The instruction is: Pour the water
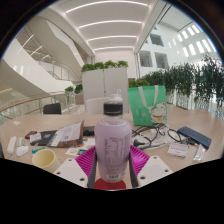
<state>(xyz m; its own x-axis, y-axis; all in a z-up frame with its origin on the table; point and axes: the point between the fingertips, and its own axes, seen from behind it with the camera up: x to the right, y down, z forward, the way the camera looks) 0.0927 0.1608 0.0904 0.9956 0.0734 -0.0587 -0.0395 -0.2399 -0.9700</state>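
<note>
The tongs [112,165] are clamped on a bottle [112,140], one pink pad [86,160] pressing each side of its lower body. It stands upright between the fingers, cap [113,103] on top, held that way, I judge, so no water spills before pouring. Just left, on the table [60,150], sits a yellow cup [44,158], probably the target. Beyond lie cables [150,135], a green bag [146,104] and planters [105,68].

Ceiling: curved light strips [112,22] ran overhead at 12 o'clock.
Windows: panes [189,38] stood at 2 o'clock.
Balconies: white tiers [35,62] curved at 10 o'clock.
Plants: green hedge [104,66] topped a white cabinet [106,82].
Table: cluttered wooden top [70,117].
</note>
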